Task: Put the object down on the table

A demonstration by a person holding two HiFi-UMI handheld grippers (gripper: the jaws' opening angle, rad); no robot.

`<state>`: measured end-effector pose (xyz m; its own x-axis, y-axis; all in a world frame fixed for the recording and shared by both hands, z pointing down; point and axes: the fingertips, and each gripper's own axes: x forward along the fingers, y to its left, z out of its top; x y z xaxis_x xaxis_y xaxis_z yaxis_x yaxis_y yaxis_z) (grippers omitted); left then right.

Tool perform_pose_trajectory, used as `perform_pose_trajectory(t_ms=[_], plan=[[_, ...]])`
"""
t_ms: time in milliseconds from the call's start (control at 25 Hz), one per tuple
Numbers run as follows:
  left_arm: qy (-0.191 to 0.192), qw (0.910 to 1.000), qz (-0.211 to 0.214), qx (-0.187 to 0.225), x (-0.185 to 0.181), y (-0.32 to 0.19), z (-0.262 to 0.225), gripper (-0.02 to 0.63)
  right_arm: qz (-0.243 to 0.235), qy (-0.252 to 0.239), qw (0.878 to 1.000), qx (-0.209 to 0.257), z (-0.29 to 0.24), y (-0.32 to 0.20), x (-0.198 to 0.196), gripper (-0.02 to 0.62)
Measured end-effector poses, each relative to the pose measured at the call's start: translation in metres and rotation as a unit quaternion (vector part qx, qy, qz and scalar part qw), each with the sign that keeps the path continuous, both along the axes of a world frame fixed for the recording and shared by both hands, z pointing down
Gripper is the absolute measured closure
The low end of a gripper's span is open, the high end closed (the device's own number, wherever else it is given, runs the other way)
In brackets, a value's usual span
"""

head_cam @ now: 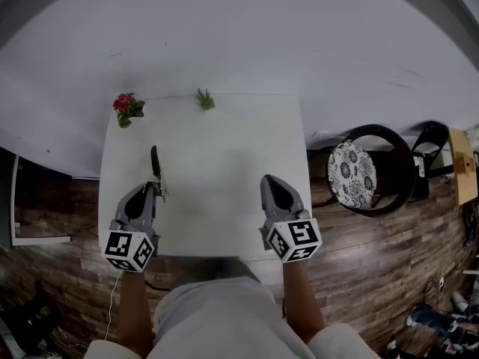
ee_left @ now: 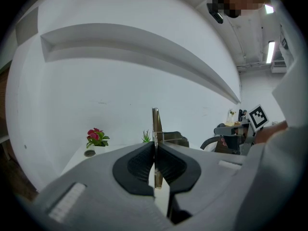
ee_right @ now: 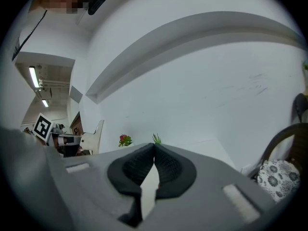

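A slim knife-like utensil (head_cam: 156, 167), black at its far end and metal near the grip, hangs just over the left part of the white table (head_cam: 224, 155). My left gripper (head_cam: 153, 188) is shut on its metal end. In the left gripper view the utensil (ee_left: 155, 121) stands edge-on, rising out of the closed left gripper (ee_left: 155, 147). My right gripper (head_cam: 269, 179) hovers over the table's right front part. In its own view the right gripper (ee_right: 154, 147) is shut with nothing between the pads.
A small pot of red flowers (head_cam: 126, 109) sits at the table's far left corner, and a small green plant (head_cam: 205, 99) at the far edge. A dark chair with a patterned cushion (head_cam: 358, 172) stands to the right. A white wall lies behind the table.
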<state>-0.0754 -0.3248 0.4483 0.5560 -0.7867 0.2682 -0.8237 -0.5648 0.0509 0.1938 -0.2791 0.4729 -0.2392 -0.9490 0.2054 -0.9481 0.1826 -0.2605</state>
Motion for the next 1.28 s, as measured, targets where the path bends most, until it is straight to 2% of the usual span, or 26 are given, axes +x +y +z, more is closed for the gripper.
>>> perform_pose_trajectory(t_ms=[200, 440, 680, 880, 1040, 1280], plan=[[0.022, 0.9997, 0.013, -0.006, -0.013, 0.000, -0.001, 0.595, 0.014, 0.004, 1.000, -0.011, -0.001, 0.015, -0.016, 0.592], [0.011, 0.9986, 0.051, -0.007, -0.020, 0.000, 0.006, 0.595, 0.040, 0.019, 0.999, -0.023, -0.001, 0.030, -0.027, 0.592], [0.027, 0.9968, 0.075, -0.011, -0.022, 0.000, 0.009, 0.595, 0.059, 0.031, 0.998, -0.022, -0.005, 0.041, -0.036, 0.592], [0.008, 0.9957, 0.092, -0.012, -0.025, -0.003, 0.020, 0.595, 0.069, 0.029, 0.997, -0.021, -0.004, 0.043, -0.044, 0.592], [-0.022, 0.9940, 0.106, -0.016, -0.026, -0.005, 0.032, 0.595, 0.072, 0.028, 0.997, -0.024, 0.000, 0.045, -0.049, 0.592], [-0.043, 0.9911, 0.119, -0.043, -0.020, -0.012, 0.059, 0.595, 0.071, 0.031, 0.997, -0.029, 0.006, 0.042, -0.049, 0.592]])
